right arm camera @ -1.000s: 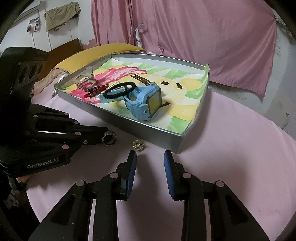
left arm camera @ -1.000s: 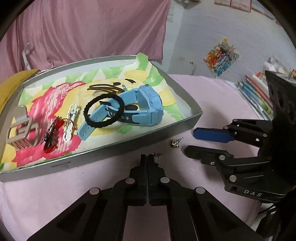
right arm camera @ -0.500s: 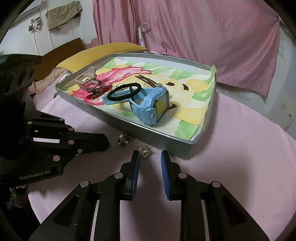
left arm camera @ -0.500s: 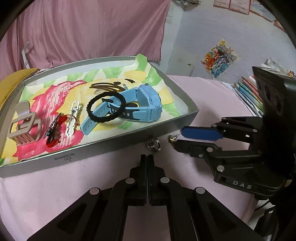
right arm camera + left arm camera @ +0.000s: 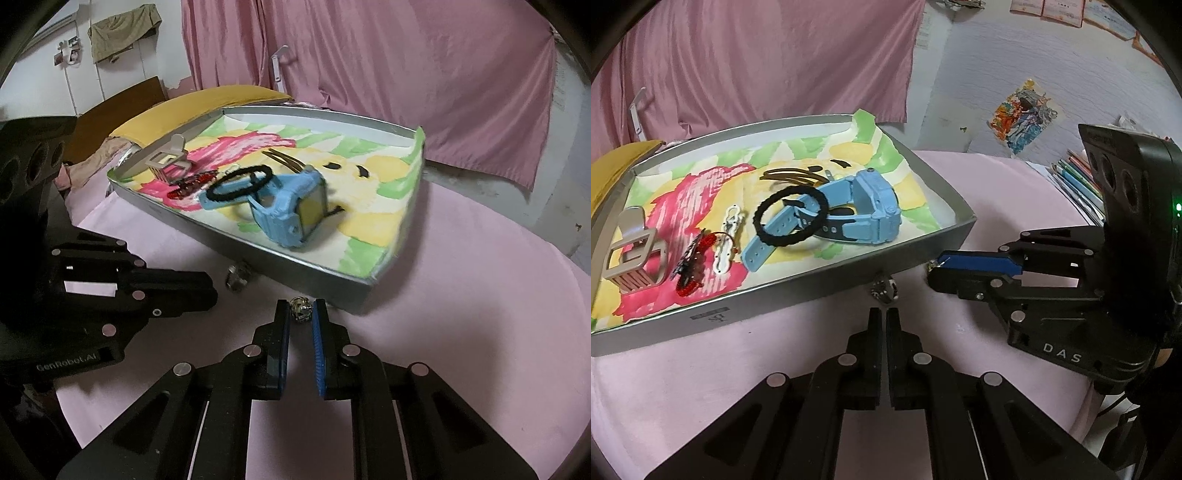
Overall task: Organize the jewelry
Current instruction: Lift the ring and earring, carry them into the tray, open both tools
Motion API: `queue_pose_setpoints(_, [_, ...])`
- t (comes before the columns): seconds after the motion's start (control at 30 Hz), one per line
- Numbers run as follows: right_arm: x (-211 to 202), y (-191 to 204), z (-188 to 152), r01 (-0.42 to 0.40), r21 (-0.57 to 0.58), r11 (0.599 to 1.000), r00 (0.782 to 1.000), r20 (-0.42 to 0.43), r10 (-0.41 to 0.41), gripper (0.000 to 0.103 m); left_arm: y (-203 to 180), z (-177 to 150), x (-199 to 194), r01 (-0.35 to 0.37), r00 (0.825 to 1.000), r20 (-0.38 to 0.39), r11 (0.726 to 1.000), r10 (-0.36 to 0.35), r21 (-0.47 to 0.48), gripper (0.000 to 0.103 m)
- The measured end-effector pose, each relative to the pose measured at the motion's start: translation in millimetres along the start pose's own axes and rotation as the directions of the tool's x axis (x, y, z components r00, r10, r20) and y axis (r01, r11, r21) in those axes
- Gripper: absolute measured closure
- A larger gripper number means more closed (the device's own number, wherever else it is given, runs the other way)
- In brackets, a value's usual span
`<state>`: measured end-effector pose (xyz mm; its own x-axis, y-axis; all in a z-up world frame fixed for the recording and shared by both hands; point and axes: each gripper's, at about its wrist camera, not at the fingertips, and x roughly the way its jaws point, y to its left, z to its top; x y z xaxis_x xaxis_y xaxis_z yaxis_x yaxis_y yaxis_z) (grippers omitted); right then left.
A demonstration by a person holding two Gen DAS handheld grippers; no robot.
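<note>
The right gripper (image 5: pixel 301 314) is closing narrowly around a small round gold-and-silver bead charm (image 5: pixel 301 309) lying on the pink cloth just beside the near wall of the silver metal tray (image 5: pixel 295 271). The left gripper (image 5: pixel 885 314), fingers nearly together and holding nothing, is pointing at a small silver ring (image 5: pixel 884 290) directly ahead, also against that wall, which is blocking any forward push.

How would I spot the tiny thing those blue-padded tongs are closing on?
Find the metal tray on the pink cloth. Just outside its near wall, the right hand-held gripper, its jaws just closing, has a small gold bead-like earring between them; the silver ring nearby lies free.
</note>
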<state>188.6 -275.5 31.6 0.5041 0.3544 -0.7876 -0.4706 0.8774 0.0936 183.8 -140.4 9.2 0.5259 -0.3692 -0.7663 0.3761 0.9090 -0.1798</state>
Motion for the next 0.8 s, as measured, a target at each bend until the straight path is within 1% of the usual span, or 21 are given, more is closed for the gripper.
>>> queue_pose_setpoints(0.1, [-3, -5, -3, 0.008, 0.005, 1.000, 1.000, -0.002, -0.008, 0.093, -3, 0, 4, 0.001, 1.000, -0.009, 1.000, -0.001, 0.005, 0.095])
queue_pose_setpoints(0.23, [-4, -10, -4, 0.000, 0.015, 1.000, 1.000, 0.000, 0.000, 0.093, -7, 3, 8, -0.012, 1.000, -0.008, 1.000, 0.012, 0.010, 0.094])
queue_pose_setpoints(0.4, [-3, -10, -4, -0.010, 0.012, 1.000, 1.000, 0.001, 0.010, 0.093, -10, 6, 11, -0.045, 0.999, -0.006, 0.999, 0.045, 0.018, 0.093])
queue_pose_setpoints(0.57, [-2, -9, -4, -0.010, 0.007, 1.000, 1.000, -0.001, 0.010, 0.093, -11, 9, 14, -0.063, 0.998, -0.003, 0.998, 0.063, 0.015, 0.092])
queue_pose_setpoints(0.77, [-3, -8, -4, 0.002, 0.002, 1.000, 1.000, 0.003, -0.002, 0.093, -9, 10, 15, -0.058, 0.998, 0.003, 0.998, 0.058, 0.002, 0.092])
queue_pose_setpoints(0.8, [-3, -8, -4, 0.003, 0.000, 1.000, 1.000, 0.004, -0.003, 0.093, -9, 10, 14, -0.055, 0.998, 0.003, 0.998, 0.055, 0.002, 0.095])
